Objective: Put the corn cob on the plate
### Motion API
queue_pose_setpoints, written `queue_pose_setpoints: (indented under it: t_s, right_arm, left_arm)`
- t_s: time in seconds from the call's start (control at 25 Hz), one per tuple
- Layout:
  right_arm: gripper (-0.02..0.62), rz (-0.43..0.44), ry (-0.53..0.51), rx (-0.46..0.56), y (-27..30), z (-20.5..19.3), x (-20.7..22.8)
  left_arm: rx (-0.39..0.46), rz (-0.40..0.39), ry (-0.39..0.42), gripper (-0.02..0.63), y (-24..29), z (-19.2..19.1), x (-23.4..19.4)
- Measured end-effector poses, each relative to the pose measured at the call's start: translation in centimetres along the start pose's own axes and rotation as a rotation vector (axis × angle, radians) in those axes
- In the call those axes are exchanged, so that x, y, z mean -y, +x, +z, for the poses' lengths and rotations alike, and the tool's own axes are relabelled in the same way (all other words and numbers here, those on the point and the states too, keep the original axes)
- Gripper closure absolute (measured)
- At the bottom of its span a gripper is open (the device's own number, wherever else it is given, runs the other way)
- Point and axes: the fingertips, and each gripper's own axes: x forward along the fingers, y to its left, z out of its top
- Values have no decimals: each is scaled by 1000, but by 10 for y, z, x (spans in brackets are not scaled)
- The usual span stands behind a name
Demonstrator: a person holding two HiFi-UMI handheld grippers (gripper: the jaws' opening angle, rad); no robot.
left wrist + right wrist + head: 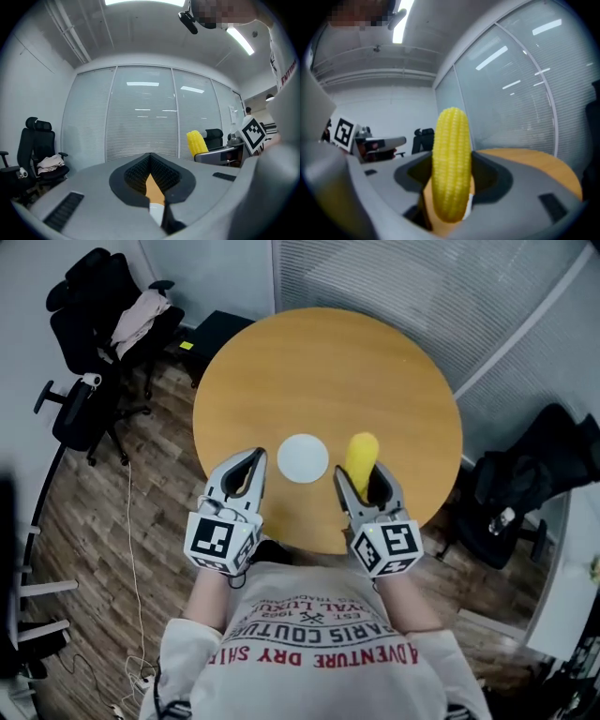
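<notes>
A yellow corn cob (361,456) stands upright between the jaws of my right gripper (364,482), which is shut on it, held above the near right part of the round wooden table (328,362). In the right gripper view the corn cob (451,164) fills the middle and hides the gap of the right gripper (450,190). A small white plate (303,457) lies on the table just left of the cob. My left gripper (248,470) hovers left of the plate, shut on nothing. From the left gripper (151,177) the cob (197,142) shows at the right.
Black office chairs (94,343) with clothing on one stand at the far left on the wooden floor. A black box (220,329) sits behind the table. Another black chair with a bag (525,493) stands at the right. Glass walls with blinds (422,287) curve round the back.
</notes>
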Motion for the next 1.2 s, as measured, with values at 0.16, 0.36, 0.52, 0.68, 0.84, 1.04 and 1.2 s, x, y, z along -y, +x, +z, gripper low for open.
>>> queue_pose_setpoints:
  t_s: [0.16, 0.36, 0.52, 0.68, 0.84, 1.04, 1.2]
  right_arm:
    - [333, -75, 19, -9, 26, -4, -3]
    - [333, -158, 60, -65, 51, -25, -10]
    - [333, -219, 95, -112, 67, -44, -6]
    - [333, -276, 119, -163, 79, -66, 0]
    - [333, -305, 147, -227, 93, -95, 4]
    - [333, -328, 183, -318, 109, -137, 13]
    - [333, -341, 215, -392, 120, -172, 23]
  left_arm:
    - [-13, -76, 6, 574, 19, -3, -29]
    - [-44, -173, -5, 574, 41, -17, -56]
    - [-75, -250, -9, 574, 59, -34, -65]
    - [-110, -312, -15, 574, 73, -53, -73]
    - [-114, -352, -24, 574, 86, -72, -79]
    - [-137, -404, -40, 574, 95, -98, -82]
    - [-160, -410, -35, 574, 101, -116, -85]
